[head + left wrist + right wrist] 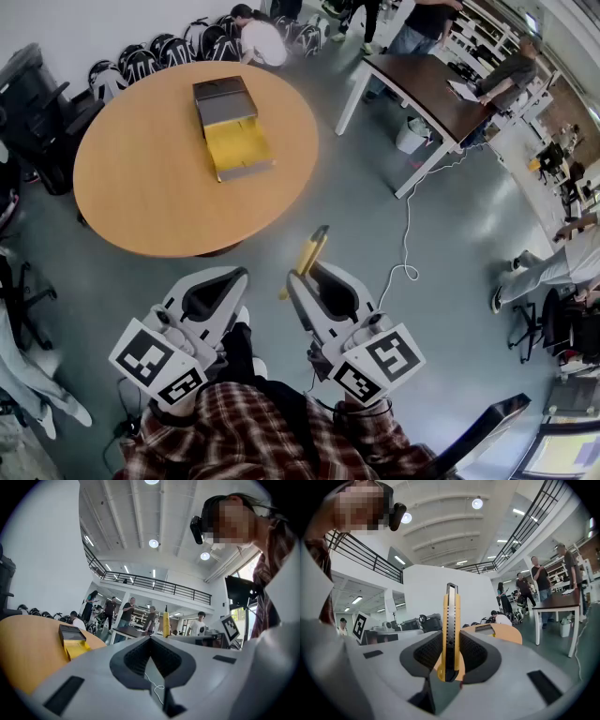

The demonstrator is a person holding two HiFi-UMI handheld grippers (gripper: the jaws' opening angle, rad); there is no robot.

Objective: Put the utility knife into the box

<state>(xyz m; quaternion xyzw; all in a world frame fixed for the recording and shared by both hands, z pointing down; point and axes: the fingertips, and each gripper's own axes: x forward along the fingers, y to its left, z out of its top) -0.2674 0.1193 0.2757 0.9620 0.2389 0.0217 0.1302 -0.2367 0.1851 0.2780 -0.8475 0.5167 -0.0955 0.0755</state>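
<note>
An open box [234, 131] with a grey lid and a yellow inside lies on the round wooden table [141, 187], far ahead of both grippers. My right gripper [307, 274] is shut on a yellow utility knife [310, 253] that sticks out forward over the floor, short of the table's near edge. In the right gripper view the knife [451, 620] stands upright between the pads, with the table [508, 633] and box [483, 627] beyond. My left gripper [234, 278] is shut on nothing. The left gripper view shows the left gripper [151, 639] with its jaws together, and the box [72, 641] at the left.
A dark rectangular table [427, 89] with people around it stands at the upper right. A white cable [407, 239] trails over the grey floor. Black office chairs [33, 112] crowd the left side. Dark bags [150, 56] line the far wall, where a person crouches.
</note>
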